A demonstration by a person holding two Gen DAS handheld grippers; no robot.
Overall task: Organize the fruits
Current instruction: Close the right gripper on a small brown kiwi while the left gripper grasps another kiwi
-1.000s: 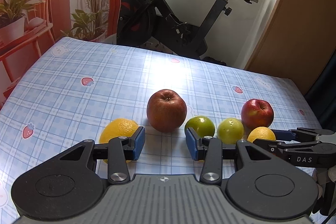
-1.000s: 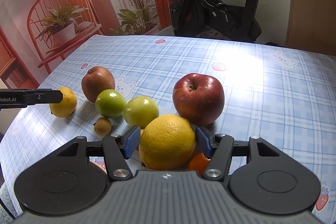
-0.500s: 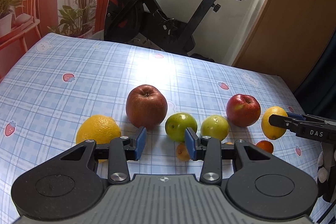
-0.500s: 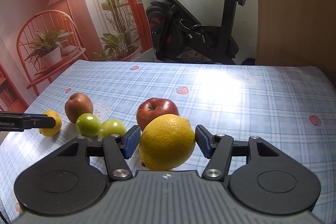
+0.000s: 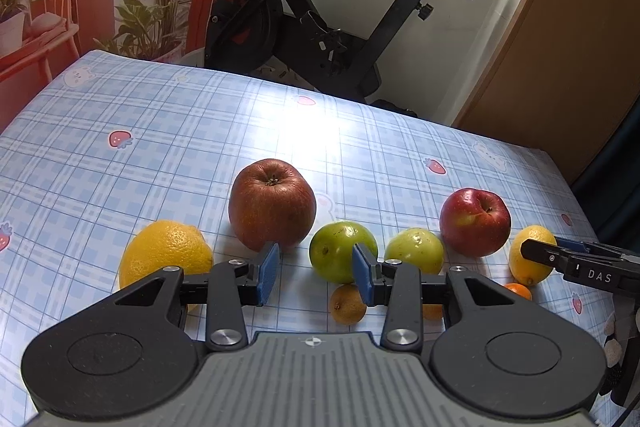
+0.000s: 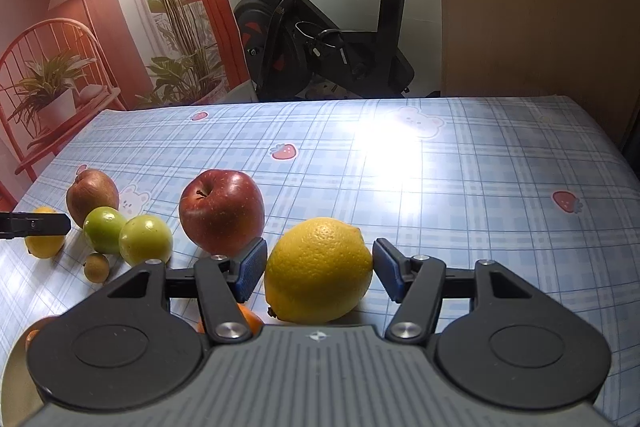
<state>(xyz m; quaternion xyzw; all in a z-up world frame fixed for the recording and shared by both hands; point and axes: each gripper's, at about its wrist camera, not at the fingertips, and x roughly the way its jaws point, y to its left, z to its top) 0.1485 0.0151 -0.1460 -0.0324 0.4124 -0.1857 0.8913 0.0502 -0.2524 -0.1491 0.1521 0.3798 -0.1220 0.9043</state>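
Sorting looks maybe half done, my guess. Right gripper has jaws wide around yellow lemon, gaps both sides, so not clamped; red apple just ahead-left. Left gripper half open, empty, green fruit right ahead. No bowl visible. Readable text: "DAS" on right gripper's finger.

Blue plaid tablecloth with red strawberries; on it, yellow lemon, two green fruits beside red apple.
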